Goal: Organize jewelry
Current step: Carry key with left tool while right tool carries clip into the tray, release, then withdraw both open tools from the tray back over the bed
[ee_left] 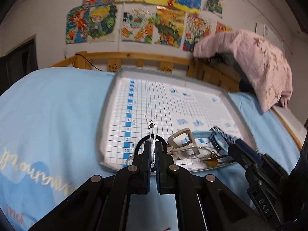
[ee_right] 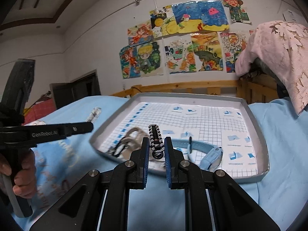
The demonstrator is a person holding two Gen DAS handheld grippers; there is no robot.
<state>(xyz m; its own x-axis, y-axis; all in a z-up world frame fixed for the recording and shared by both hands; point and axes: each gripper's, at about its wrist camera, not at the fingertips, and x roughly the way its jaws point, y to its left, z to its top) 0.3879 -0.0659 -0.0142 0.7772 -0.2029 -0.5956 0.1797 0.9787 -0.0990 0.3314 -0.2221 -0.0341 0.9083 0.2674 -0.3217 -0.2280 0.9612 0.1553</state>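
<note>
1. Nearest our left lens, the left tongs [ee_left: 153,150] pinch a thin silver clip [ee_left: 151,124]; its long axis runs straight out along the fingers, over the tray [ee_left: 113,84].
2. Our right tongs [ee_right: 156,146] are closed on a braided bracelet [ee_right: 155,134], black and silver, which also points forward along the fingers, its looped end low between the pads.
3. Both pieces are lifted clear of the tray floor, as far as we can judge; the tray itself sits on the blue bed sheet [ee_left: 57,104].
4. Left in the tray are a black hair tie [ee_left: 139,144], a grey buckle [ee_left: 182,140], a blue watch [ee_right: 207,154] and some small gold bits [ee_left: 210,157], all bunched at the near edge.
5. From the left view the right tongs sit just right of that bunch, so we take the right hand to be the nearer one to the watch and the left hand nearer the hair tie.
6. We judge that the next move hangs on where each held piece goes: open tray floor lies ahead of both tongs, along the same line as the pieces' long axes.
</note>
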